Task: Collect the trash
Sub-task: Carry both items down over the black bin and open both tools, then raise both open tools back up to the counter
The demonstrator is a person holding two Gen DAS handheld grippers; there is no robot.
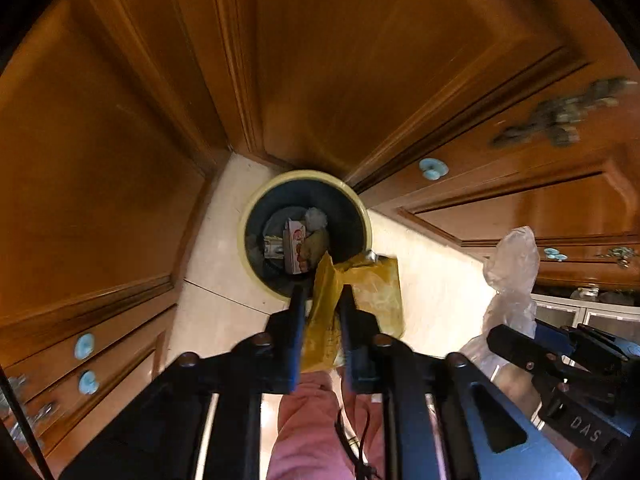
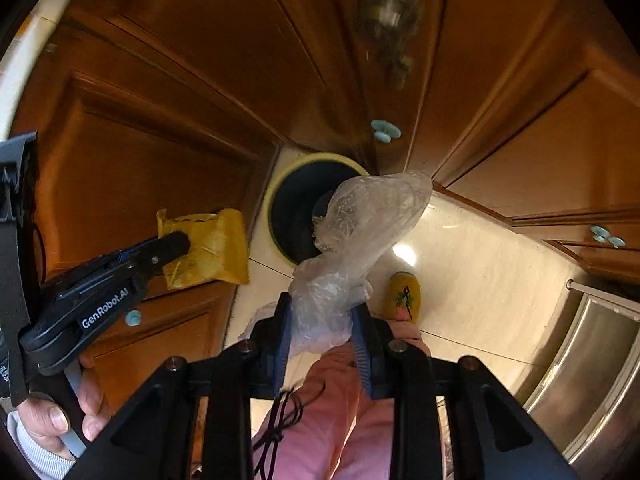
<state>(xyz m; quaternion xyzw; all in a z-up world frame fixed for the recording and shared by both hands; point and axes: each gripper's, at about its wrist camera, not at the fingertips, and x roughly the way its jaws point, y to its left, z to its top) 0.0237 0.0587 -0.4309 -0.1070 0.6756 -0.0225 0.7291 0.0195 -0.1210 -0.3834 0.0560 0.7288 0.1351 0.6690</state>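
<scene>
While both grippers are hanging over the bin, each is carrying one piece of trash.
Left gripper [image 1: 320, 292] jaws are standing slightly apart with the yellow wrapper [image 1: 372, 292] between them — grip looks loose, pad contact unclear. Right gripper [image 2: 322, 308] is clamping the clear plastic bag [image 2: 360, 232] at its bunched neck. Both items are reading as light, limp and slippery; take them at a crumpled fold. Below, the yellow-rimmed trash bin [image 1: 256, 216] is sitting on the floor, already holding litter.
</scene>
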